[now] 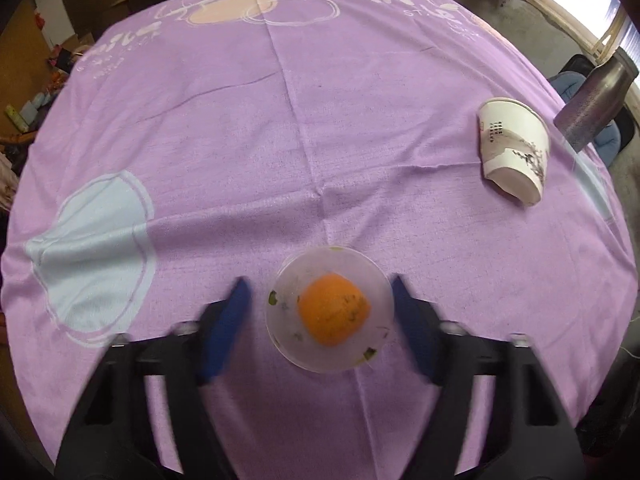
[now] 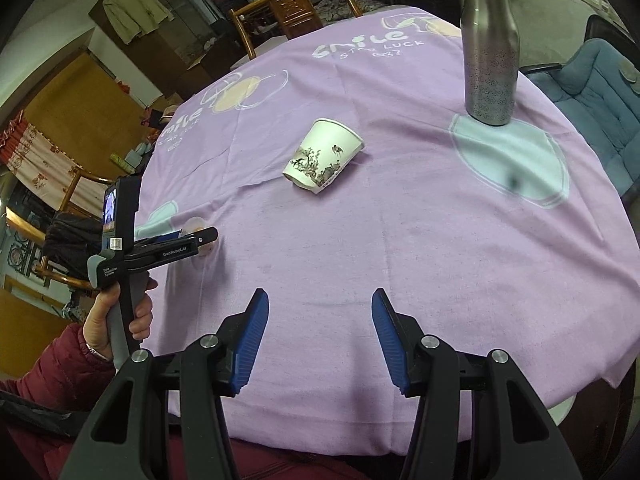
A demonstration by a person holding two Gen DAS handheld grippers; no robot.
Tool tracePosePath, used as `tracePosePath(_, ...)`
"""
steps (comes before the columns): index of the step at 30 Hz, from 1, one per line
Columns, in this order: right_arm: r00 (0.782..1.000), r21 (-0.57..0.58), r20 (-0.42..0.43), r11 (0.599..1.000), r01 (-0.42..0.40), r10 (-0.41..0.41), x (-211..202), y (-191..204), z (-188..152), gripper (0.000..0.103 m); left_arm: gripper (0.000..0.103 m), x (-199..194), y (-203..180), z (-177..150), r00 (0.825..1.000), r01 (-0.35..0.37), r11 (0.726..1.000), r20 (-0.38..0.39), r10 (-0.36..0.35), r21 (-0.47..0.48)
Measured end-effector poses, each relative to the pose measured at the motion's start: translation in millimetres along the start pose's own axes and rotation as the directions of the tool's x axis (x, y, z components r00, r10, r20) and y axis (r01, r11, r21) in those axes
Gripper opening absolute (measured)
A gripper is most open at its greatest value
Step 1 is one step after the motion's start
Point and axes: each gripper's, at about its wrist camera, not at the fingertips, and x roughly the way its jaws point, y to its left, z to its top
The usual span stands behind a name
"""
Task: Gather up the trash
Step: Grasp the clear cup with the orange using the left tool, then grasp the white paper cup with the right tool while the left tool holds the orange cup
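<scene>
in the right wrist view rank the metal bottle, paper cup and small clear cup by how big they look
1. metal bottle, tallest by far
2. paper cup, lying on its side
3. small clear cup, mostly hidden behind the left gripper, so its rank is unsure

left tongs parted, right tongs parted

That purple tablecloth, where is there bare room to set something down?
Most of the tablecloth is bare: the wide stretch in front of the right gripper, bordered by the tipped paper cup and the metal bottle. It is crowded only at the plastic cup between the left gripper's jaws.
</scene>
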Motion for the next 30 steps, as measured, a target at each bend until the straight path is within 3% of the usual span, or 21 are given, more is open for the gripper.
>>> tracePosePath(6,1.000,-0.022,-0.002,0.999,-0.027,0.027,15.6,4.5,17.7,0.053,0.057,-45.6,22.6,-10.6,0.996,0.019,0.997,0.093,-0.013,-0.070)
tracePosePath(13,0.999,-0.074,-0.025,0.996,-0.048,0.046,55.1,18.8,53.8,0.054,0.056,-91.2,57.7,-39.6,0.991,-0.032,0.981,0.118,0.056,-0.192)
tracePosePath(14,0.999,-0.072,-0.024,0.996,-0.047,0.045,59.2,19.5,58.5,0.058,0.056,-95.1,61.8,-45.0,0.991,-0.044,0.977,0.115,0.069,-0.210)
tracePosePath(20,0.997,0.000,-0.050,0.998,-0.057,0.057,103.5,7.7,95.2,0.068,0.056,-114.2,89.7,-81.5,0.987,-0.107,0.937,0.076,0.140,-0.333)
tracePosePath(27,0.998,0.034,-0.064,0.999,-0.001,0.003,152.5,8.5,137.1,0.086,0.056,-135.7,107.5,-119.7,0.976,-0.178,0.884,0.035,0.214,-0.433)
tracePosePath(30,0.997,-0.004,-0.066,0.999,0.045,-0.045,172.7,19.3,149.7,0.088,0.056,-142.8,114.1,-132.9,0.971,-0.199,0.858,0.020,0.236,-0.474)
